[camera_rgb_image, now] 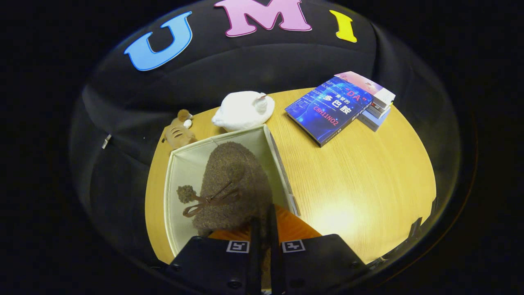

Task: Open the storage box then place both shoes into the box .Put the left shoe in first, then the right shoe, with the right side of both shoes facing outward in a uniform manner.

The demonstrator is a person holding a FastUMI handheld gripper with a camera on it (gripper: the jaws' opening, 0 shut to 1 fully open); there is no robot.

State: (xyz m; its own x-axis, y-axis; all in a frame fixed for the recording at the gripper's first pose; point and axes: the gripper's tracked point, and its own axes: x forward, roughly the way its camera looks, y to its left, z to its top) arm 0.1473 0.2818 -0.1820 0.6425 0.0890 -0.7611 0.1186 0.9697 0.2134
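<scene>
A brown fuzzy shoe [234, 184], a slipper-like boot with a brown lace bow and a pom-pom on its near-left side, hangs over the open storage box [180, 176], its toe end pointing away toward the box's far corner and its heel end at the tool [264, 229]. The tool's two fingers stand close together with only a narrow gap, pinching the edge of the shoe at its opening, where an orange lining [292, 227] shows on both sides of the fingers. The box is pale cream fabric with its mouth open toward the camera, its far wall [245, 137] upright and its right rim [282, 172] running back toward the fingers; whether the shoe touches the bottom of the box cannot be told. The box stands on the left part of a light wooden tabletop [360, 172]. Just beyond the box's far wall lies a white plush toy [243, 110], and to its left, near the tabletop's edge, a small tan plush animal [178, 133] with darker stripes. Well apart to the right, beyond the fingers, a stack of books [378, 104] rests on the tabletop, with a blue-covered book [327, 110] leaning off the stack's near side onto the wood. A bright patch of reflected light sits on the tabletop just right of the tool.
</scene>
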